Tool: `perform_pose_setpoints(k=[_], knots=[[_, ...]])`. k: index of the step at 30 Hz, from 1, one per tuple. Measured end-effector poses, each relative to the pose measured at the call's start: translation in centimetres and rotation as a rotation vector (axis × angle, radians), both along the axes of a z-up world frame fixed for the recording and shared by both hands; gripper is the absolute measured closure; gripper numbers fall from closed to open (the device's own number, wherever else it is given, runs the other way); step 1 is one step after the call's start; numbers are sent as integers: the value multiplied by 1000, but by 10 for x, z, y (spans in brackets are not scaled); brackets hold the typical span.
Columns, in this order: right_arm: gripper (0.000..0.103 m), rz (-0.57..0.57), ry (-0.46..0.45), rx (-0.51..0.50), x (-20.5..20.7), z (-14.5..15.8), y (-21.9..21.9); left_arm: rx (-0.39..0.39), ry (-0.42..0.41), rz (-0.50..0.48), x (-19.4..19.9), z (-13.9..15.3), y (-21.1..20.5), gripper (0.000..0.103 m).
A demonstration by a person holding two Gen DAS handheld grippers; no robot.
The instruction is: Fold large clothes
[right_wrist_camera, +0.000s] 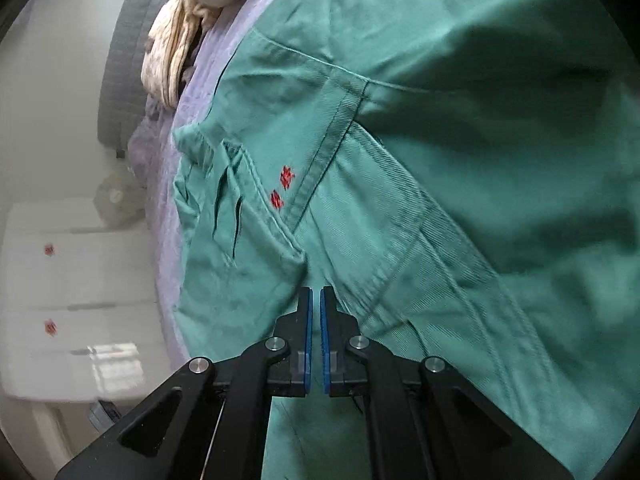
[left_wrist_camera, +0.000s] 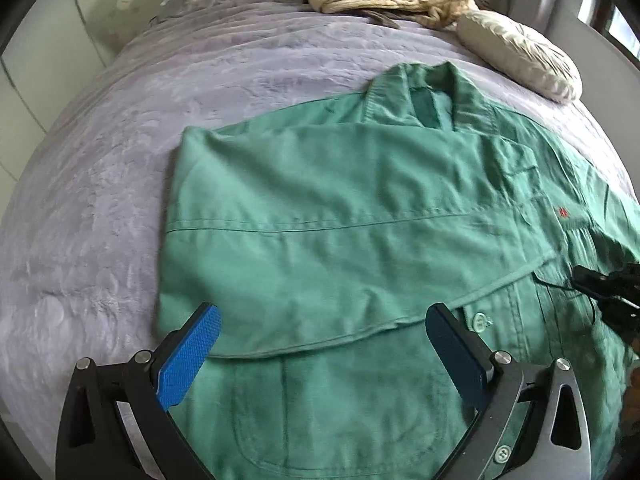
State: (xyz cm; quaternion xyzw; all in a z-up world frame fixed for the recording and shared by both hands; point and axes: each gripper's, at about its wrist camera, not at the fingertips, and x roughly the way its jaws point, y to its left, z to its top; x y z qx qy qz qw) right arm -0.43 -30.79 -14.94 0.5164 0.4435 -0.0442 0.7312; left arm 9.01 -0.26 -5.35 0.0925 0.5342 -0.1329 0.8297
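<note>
Green shirt (left_wrist_camera: 320, 208) flat on bed (left_wrist_camera: 100, 160), below wide-open left gripper (left_wrist_camera: 320, 344); collar points toward far pillow (left_wrist_camera: 520, 56). Right gripper (right_wrist_camera: 316, 300) nearly closed; cloth between pads unclear.

A green shirt (left_wrist_camera: 320, 216) lies on the purple bed (left_wrist_camera: 100, 200).
The left gripper (left_wrist_camera: 320, 344) hangs over it, its blue fingers (left_wrist_camera: 188, 360) wide apart. One sleeve is folded across. A pillow (left_wrist_camera: 520, 56) sits behind.
</note>
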Motion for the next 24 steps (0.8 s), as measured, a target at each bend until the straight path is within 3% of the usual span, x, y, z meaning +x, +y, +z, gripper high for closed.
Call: perform_pose_setpoints(k=[2, 3, 4, 6, 12, 16, 24], knots=[[93, 39, -4, -37, -10, 10, -1, 7, 15, -27, -3, -3, -14, 0], [83, 51, -9, -51, -16, 16, -4, 12, 23, -36, -4, -4, -20, 0], [63, 56, -17, -66, -23, 23, -8, 17, 29, -45, -6, -5, -26, 0], [36, 49, -27, -88, -35, 33, -18, 25, 35, -67, -11, -7, -41, 0], [35, -38, -38, -112, -74, 56, -68, 32, 56, -149, -27, -9, -90, 0], [24, -146, -33, -135, -103, 64, -114, 31, 70, -196, -36, -10, -121, 0], [22, -350, 1, -99, -156, 50, -200, 15, 112, -237, -48, -16, -168, 0]])
